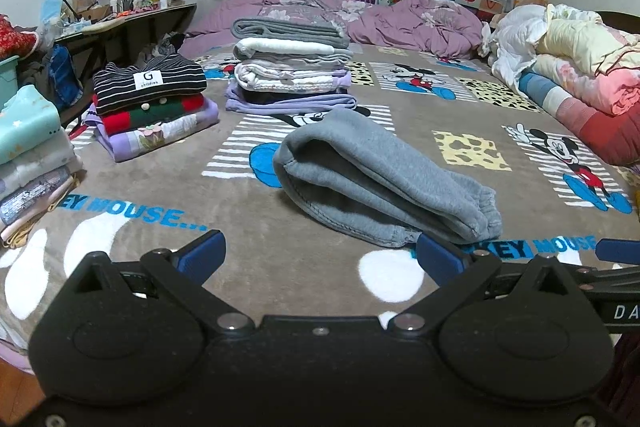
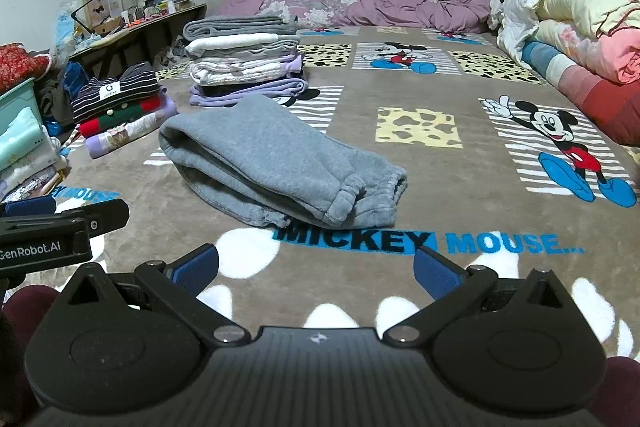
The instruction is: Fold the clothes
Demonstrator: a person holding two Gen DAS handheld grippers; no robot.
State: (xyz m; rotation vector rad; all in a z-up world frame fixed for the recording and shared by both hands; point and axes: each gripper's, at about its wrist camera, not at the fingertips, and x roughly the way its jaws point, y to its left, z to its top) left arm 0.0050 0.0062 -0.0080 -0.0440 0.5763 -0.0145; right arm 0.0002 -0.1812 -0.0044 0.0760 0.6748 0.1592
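Folded grey sweatpants (image 1: 376,179) lie on the Mickey Mouse blanket (image 1: 280,259), cuffs toward the right; they also show in the right wrist view (image 2: 280,163). My left gripper (image 1: 320,259) is open and empty, just in front of the pants' near edge. My right gripper (image 2: 316,267) is open and empty, a little in front of the pants, over the "MICKEY MOUSE" lettering. The left gripper's side shows at the left edge of the right wrist view (image 2: 60,227). The right gripper's blue tip shows at the right edge of the left wrist view (image 1: 616,251).
A tall stack of folded clothes (image 1: 290,67) stands behind the pants. A striped-top stack (image 1: 152,107) is to its left and another pile (image 1: 32,155) at the far left. A purple duvet (image 1: 400,19) lies at the headboard, bundled quilts (image 1: 580,67) on the right, and a cluttered desk (image 1: 120,15) on the left.
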